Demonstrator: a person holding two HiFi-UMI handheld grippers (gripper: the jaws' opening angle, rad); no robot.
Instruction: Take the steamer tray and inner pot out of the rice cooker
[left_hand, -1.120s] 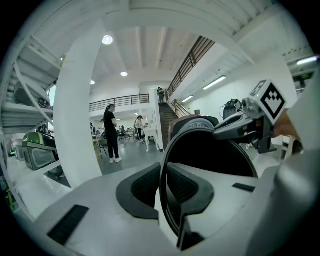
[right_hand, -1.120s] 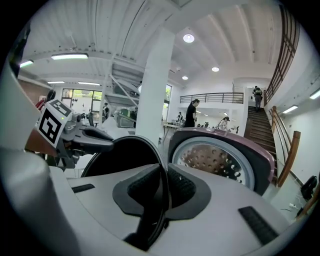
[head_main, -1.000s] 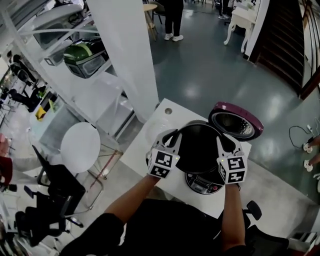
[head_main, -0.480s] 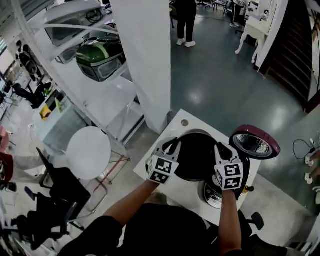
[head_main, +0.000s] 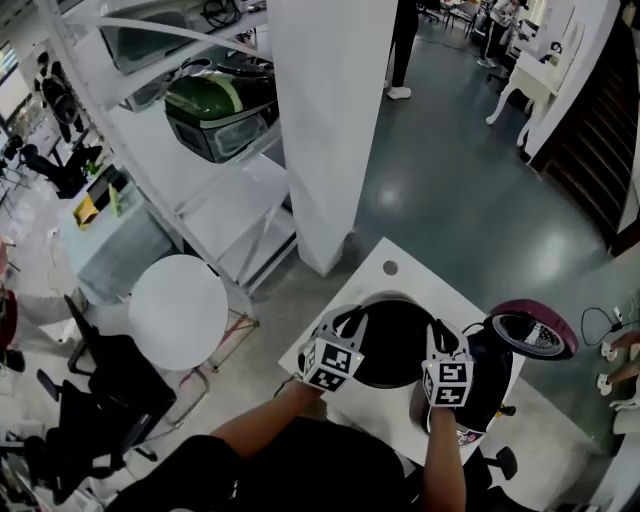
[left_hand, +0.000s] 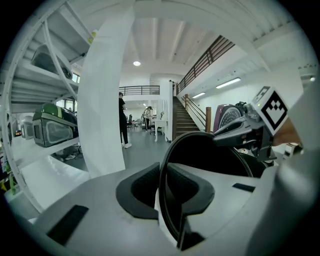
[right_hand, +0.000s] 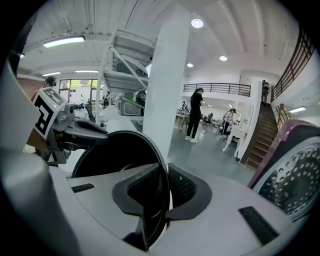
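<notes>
The black inner pot (head_main: 393, 343) hangs between my two grippers, over the white table (head_main: 340, 300) and left of the rice cooker (head_main: 482, 392). My left gripper (head_main: 345, 323) is shut on the pot's left rim (left_hand: 163, 175). My right gripper (head_main: 440, 336) is shut on the right rim (right_hand: 161, 172). In each gripper view the thin rim sits pinched between the dark pads, with the other gripper across the pot's mouth. The cooker's purple lid (head_main: 532, 332) stands open. A pale round edge (head_main: 385, 299) shows behind the pot; I cannot tell whether it is the steamer tray.
A white pillar (head_main: 330, 120) rises just beyond the table. White shelving (head_main: 215, 200) with a green and black appliance (head_main: 220, 110) stands at the left. A round white stool (head_main: 178, 310) and a black chair (head_main: 95, 400) are below left. Stairs (left_hand: 187, 120) and several people are far off.
Both grippers have carried the pot from above the cooker's body to the left and downward, over the table. The cooker now shows uncovered at the right.
</notes>
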